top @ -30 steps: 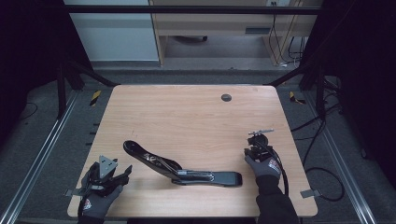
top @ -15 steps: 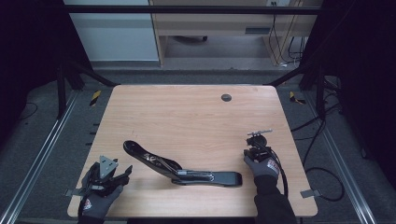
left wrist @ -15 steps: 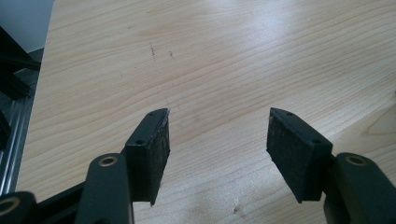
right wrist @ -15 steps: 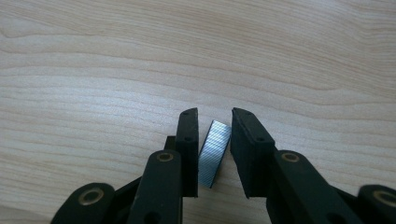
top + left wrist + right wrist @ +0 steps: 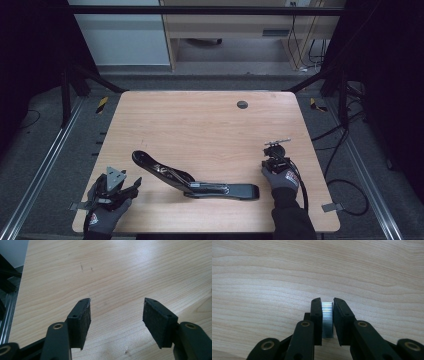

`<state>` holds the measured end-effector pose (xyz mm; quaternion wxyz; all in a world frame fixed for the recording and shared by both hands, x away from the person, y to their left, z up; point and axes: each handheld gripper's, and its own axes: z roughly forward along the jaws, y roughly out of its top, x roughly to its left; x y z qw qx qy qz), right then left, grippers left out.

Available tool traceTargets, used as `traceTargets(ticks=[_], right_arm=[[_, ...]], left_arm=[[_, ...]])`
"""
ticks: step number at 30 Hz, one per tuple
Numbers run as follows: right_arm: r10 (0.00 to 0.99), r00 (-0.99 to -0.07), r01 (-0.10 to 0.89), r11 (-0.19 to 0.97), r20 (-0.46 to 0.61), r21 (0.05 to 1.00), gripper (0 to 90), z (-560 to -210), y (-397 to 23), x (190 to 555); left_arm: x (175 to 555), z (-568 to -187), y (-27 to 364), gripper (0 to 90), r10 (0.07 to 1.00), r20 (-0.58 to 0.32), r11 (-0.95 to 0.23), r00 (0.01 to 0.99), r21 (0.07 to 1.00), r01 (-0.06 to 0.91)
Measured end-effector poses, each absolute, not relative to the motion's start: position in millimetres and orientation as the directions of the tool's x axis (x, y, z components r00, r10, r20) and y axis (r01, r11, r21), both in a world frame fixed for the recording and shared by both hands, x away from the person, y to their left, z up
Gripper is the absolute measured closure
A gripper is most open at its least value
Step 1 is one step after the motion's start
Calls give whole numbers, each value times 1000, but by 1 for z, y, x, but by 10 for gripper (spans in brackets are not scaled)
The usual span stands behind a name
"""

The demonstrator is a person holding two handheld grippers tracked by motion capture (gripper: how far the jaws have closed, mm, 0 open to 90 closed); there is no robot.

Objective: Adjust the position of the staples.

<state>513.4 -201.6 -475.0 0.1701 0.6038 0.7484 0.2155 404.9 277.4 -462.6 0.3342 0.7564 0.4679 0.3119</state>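
My right gripper [image 5: 327,302] has just been closing its jaws, and in the right gripper view they now clench a small silvery metal block with fine ribbed ridges, a strip of staples by the look of it [image 5: 327,320]. The strip stands on edge between the two black pads, touching both, its ridges running across it in tight even lines. In the high view that gripper [image 5: 276,150] sits at the near right of the pale wooden table [image 5: 200,125], held by a gloved hand [image 5: 280,175].

Just left of that hand lies a long black stapler [image 5: 192,177], swung open, its upper arm stretching away to the far left and its base lying flat toward the right; the open channel shows metal inside, but I cannot tell whether it holds staples.

My left gripper [image 5: 116,303] hangs released at the near left corner, jaws spread over bare wood.
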Motion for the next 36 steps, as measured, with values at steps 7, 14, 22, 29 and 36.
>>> traceTargets(ticks=[7, 14, 22, 29, 36], right_arm=[[957, -290, 801, 244, -2, 547, 787, -463, -207, 509], [903, -430, 757, 360, 1, 546, 787, -458, -222, 497], [852, -521, 725, 412, 48, 552, 787, -461, -236, 483], [815, -577, 705, 468, 47, 533, 787, -464, -237, 477], [814, -580, 712, 489, 29, 505, 787, -470, -232, 479]], left_arm=[[405, -462, 277, 390, 916, 160, -339, 368, 797, 499], [405, -463, 277, 392, 915, 164, -343, 368, 796, 499], [405, -463, 275, 392, 914, 164, -345, 371, 796, 498], [404, -462, 274, 399, 910, 168, -355, 380, 790, 500], [404, -463, 274, 404, 909, 166, -354, 381, 790, 501]])
